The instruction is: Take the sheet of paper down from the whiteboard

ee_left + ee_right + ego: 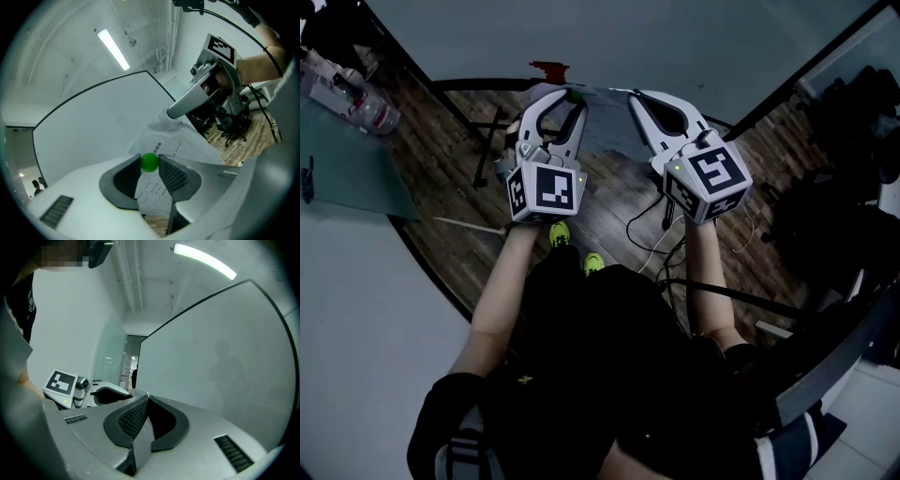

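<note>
Sheet of paper (165,140): crumpled, slung between the two grippers just in front of the whiteboard (93,126). Print too small to read. Cannot tell whether any edge touches the board. Left gripper (150,158): clamped on a green ball (149,162) at the jaw tips, with the sheet pinched in the same gap; lower end of sheet cut off behind the jaws. Right gripper (146,398): clenched flat on the sheet's other side, visible only edge-on as a thin strip. Head view: dim, sheet mostly masked by both grippers. Red patch (548,70) by the board's lower edge, unidentifiable.
</note>
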Demonstrator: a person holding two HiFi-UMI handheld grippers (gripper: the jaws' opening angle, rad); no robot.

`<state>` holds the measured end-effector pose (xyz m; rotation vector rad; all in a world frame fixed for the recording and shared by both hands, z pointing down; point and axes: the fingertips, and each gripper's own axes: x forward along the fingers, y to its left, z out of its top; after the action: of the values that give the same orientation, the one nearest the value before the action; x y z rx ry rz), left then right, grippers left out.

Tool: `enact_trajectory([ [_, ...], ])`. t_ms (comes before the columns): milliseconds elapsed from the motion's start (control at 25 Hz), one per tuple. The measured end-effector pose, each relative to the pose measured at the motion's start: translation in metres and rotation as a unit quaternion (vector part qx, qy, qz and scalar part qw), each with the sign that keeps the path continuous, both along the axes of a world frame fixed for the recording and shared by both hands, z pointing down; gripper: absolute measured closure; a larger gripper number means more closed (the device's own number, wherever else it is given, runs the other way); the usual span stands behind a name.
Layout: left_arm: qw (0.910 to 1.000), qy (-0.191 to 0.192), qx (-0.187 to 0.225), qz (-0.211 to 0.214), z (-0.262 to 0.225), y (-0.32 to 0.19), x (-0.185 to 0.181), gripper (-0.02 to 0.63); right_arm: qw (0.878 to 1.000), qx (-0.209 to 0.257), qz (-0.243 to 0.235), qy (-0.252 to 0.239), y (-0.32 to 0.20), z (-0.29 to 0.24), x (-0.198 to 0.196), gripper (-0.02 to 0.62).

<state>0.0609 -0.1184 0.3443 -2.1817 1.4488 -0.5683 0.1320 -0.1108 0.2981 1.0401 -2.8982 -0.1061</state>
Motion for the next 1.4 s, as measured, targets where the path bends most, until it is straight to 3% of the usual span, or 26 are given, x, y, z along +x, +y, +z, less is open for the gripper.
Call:
enact_trajectory([
  [600, 0.9998, 0.005, -0.015, 0.013, 0.013, 0.028, 0.017, 0.477, 1.0, -0.011, -0.004, -0.003, 0.027, 0.012, 0.008, 0.598],
  [1400, 0.9997, 0.008, -0.015, 0.018, 0.013, 0.031, 0.01, 0.477, 1.0, -0.019, -0.016, -0.013, 0.033, 0.015, -0.003, 0.598],
])
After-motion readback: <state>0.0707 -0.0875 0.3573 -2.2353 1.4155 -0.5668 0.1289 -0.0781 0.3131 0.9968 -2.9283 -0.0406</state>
